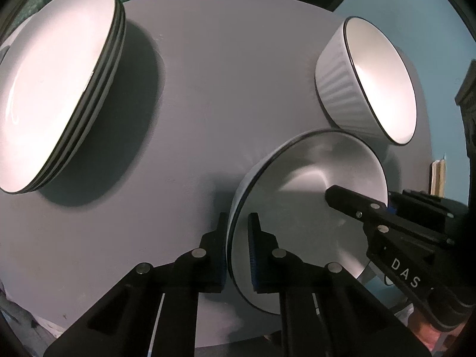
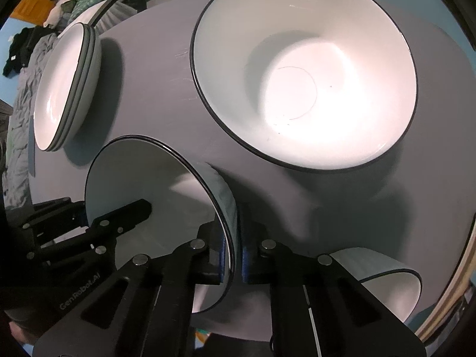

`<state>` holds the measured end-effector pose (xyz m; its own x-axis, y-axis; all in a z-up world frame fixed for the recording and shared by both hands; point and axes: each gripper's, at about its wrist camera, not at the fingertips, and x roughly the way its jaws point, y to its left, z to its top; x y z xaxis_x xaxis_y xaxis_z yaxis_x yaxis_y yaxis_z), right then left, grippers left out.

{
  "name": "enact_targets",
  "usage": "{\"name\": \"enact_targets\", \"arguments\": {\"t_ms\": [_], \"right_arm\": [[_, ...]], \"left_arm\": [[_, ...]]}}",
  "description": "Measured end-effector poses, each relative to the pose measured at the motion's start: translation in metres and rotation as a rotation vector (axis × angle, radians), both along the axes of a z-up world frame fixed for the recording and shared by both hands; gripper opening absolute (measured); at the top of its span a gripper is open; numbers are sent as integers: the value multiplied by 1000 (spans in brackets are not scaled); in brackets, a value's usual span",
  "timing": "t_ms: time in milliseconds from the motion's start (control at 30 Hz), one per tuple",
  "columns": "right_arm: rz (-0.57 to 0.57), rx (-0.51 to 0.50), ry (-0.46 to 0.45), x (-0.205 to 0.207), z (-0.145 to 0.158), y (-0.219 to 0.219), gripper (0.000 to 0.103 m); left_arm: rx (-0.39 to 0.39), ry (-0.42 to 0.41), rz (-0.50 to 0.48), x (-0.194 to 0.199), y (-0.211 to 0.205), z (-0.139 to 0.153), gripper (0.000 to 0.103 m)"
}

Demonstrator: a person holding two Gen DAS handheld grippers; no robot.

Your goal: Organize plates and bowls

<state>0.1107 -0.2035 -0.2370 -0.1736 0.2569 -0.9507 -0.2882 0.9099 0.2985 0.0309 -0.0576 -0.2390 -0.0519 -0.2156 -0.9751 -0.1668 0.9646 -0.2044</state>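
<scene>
1. Left gripper clamped on the near bowl, pads pinching its left rim wall, one inside, one outside.
2. Right gripper clamped on the same bowl's opposite rim, likewise straddling the wall.
3. Near bowl at the counter front edge, held between both grippers; whether lifted or resting, unclear.
4. Far bowl just beyond, nearer the right hand; likely nesting target.
5. Plate stack well apart, far left.
6. Third bowl at lower right, partly hidden.
</scene>
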Motion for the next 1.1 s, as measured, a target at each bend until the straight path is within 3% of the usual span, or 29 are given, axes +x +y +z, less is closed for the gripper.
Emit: {"name": "enact_targets", "arguments": {"t_ms": [333,367,900,1100], "right_arm": [[-16,-18,-1,1,7,4,7],[-17,-19,-2,3,9,5,7],[-76,-9,-38,24,67,-34,7],[-88,-23,-76,27,87,-39,7]], "left_arm": [[28,-1,-17,17,2,21,11],[26,-5,-17,35,-14,18,11],[-15,-98,-55,62,-10,81,11],[-16,-137,-79,80,-25,86,11]]}}
